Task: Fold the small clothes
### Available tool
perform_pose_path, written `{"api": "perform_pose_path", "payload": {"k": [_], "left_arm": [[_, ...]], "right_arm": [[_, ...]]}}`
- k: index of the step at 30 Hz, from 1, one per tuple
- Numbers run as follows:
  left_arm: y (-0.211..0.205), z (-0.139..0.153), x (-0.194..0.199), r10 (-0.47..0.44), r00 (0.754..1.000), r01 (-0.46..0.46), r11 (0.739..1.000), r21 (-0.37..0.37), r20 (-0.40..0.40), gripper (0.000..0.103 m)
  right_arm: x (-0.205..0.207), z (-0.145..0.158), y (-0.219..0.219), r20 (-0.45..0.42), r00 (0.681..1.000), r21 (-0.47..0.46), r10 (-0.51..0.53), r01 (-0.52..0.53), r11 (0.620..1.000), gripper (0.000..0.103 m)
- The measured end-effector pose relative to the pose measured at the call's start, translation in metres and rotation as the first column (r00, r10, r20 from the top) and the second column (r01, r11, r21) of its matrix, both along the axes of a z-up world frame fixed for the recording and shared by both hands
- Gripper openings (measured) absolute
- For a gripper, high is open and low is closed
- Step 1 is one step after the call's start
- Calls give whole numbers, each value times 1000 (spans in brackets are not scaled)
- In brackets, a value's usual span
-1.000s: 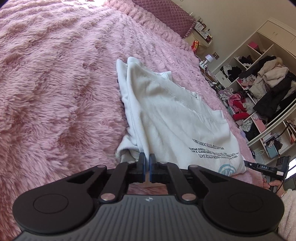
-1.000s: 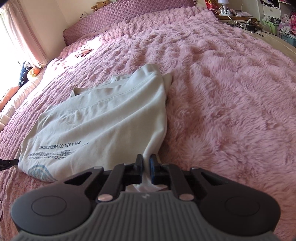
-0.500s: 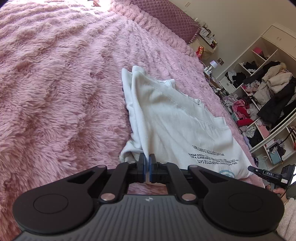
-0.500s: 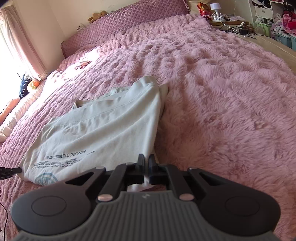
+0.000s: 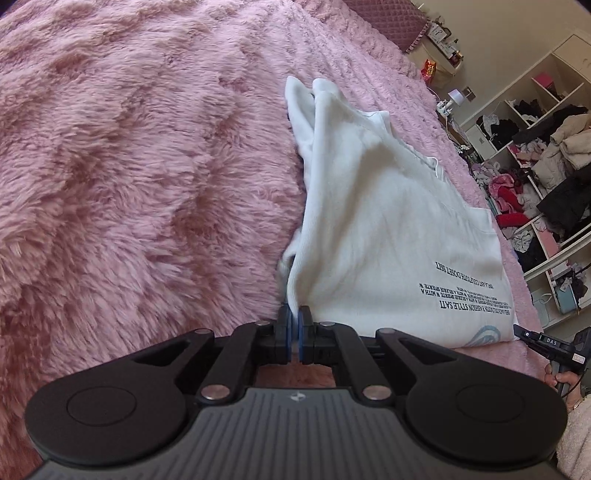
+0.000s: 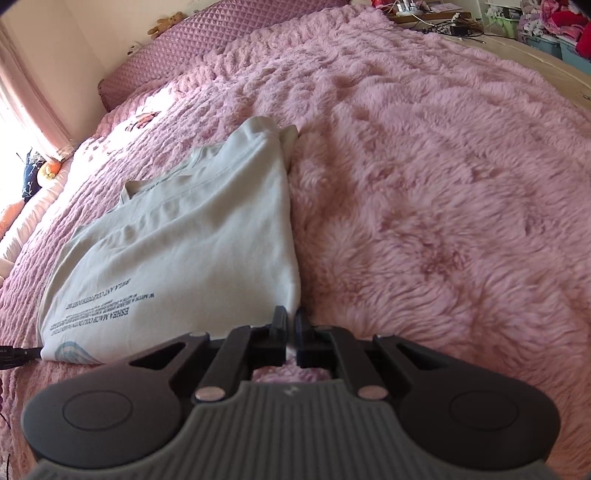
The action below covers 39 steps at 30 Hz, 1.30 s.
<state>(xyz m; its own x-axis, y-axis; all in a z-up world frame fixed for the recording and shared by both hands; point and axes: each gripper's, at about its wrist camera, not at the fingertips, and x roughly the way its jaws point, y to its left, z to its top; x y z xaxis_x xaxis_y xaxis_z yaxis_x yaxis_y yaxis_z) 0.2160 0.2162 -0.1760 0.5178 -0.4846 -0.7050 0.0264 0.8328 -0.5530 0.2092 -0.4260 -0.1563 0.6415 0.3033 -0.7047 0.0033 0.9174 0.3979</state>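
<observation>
A white T-shirt point(image 5: 384, 221) with dark printed text lies folded on the fluffy pink bedspread point(image 5: 129, 166). My left gripper point(image 5: 294, 314) is shut on the shirt's near left corner, the cloth pinched between its blue pads. In the right wrist view the same T-shirt point(image 6: 192, 251) stretches away to the left, and my right gripper point(image 6: 290, 317) is shut on its near right corner. The other gripper's black tip point(image 5: 543, 341) shows at the shirt's far corner in the left wrist view, with a hand point(image 5: 567, 380) on it.
Pink bedspread point(image 6: 424, 166) spreads wide on both sides of the shirt. A quilted purple headboard point(image 6: 221, 33) runs along the back. Open white shelves point(image 5: 539, 147) stuffed with clothes stand beyond the bed, and a bedside table point(image 6: 428, 14) holds cables.
Both grippers have shifted a little along the bed with the shirt's corners in them, and the shirt has come closer and larger in both views. Both stay shut.
</observation>
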Motion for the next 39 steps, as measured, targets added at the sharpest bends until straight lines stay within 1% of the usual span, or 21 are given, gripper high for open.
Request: {"api": "perform_pose_path", "payload": {"k": [2, 4, 5, 6, 7, 11, 13, 15, 17, 20, 23, 26, 28, 30, 31, 32, 33, 34, 35, 37, 39], "left_arm": [[2, 3, 2, -12, 1000, 12, 1000, -6, -7, 6], [5, 14, 0, -16, 1000, 16, 1000, 5, -6, 14], [6, 20, -1, -16, 1000, 16, 1000, 6, -2, 14], [8, 30, -3, -13, 1000, 13, 1000, 24, 25, 17], [9, 39, -5, -12, 998, 9, 999, 47, 64, 18], [7, 67, 13, -14, 986, 3, 998, 65, 168, 26], [-4, 74, 36, -11, 978, -11, 994, 108, 206, 36], [-14, 76, 60, -5, 968, -37, 986, 163, 249, 40], [-20, 75, 81, 5, 961, -57, 982, 179, 277, 43], [-27, 67, 110, 13, 963, -65, 980, 187, 269, 52], [-32, 59, 134, 31, 972, -75, 980, 185, 234, 54], [-35, 50, 148, 48, 975, -83, 984, 156, 218, 56], [-38, 46, 154, 44, 976, -83, 981, 176, 213, 57], [-42, 43, 163, 30, 979, -73, 975, 209, 202, 57], [-43, 43, 167, 23, 980, -66, 974, 215, 198, 57], [-45, 42, 168, 20, 980, -64, 974, 219, 198, 57], [-46, 42, 171, 7, 978, -54, 975, 216, 209, 52], [-48, 43, 172, -15, 975, -33, 977, 210, 222, 23], [-50, 44, 174, -35, 973, -15, 976, 215, 226, 7], [-54, 45, 174, -45, 971, -13, 971, 238, 237, 7], [-54, 50, 164, -16, 956, -58, 969, 240, 292, 7]], "right_arm": [[0, -1, -1, -4, 1000, 0, 0, 0, 1000, 0], [0, 4, -2, -7, 1000, -6, -1, 1, 1000, 2], [-2, 9, -2, 4, 1000, -13, -10, 10, 1000, 19], [-4, 15, -1, 21, 1000, -26, -19, 19, 999, 25], [-7, 26, 1, 67, 998, -46, -11, 14, 999, 30], [12, 57, 18, 189, 979, -117, 74, -52, 992, 31], [37, 66, 33, 221, 967, -176, 127, -88, 980, 33], [66, 70, 51, 241, 955, -251, 171, -109, 962, 35], [97, 70, 66, 254, 945, -334, 205, -113, 936, 37], [143, 64, 77, 221, 948, -377, 228, -133, 917, 41], [179, 53, 80, 179, 960, -407, 216, -128, 904, 48], [202, 42, 79, 153, 971, -404, 183, -107, 909, 48], [211, 34, 77, 136, 978, -376, 161, -100, 921, 48], [217, 27, 76, 118, 981, -362, 153, -101, 927, 48], [219, 24, 75, 111, 982, -354, 153, -105, 929, 40], [221, 21, 73, 105, 982, -342, 155, -110, 933, 15], [223, 20, 72, 99, 984, -337, 151, -109, 935, 9], [224, 19, 71, 102, 984, -329, 146, -105, 938, 8], [224, 20, 70, 111, 983, -320, 145, -103, 942, 6], [223, 22, 71, 129, 981, -314, 142, -95, 945, 5], [220, 27, 70, 164, 979, -295, 119, -66, 953, 5]]}}
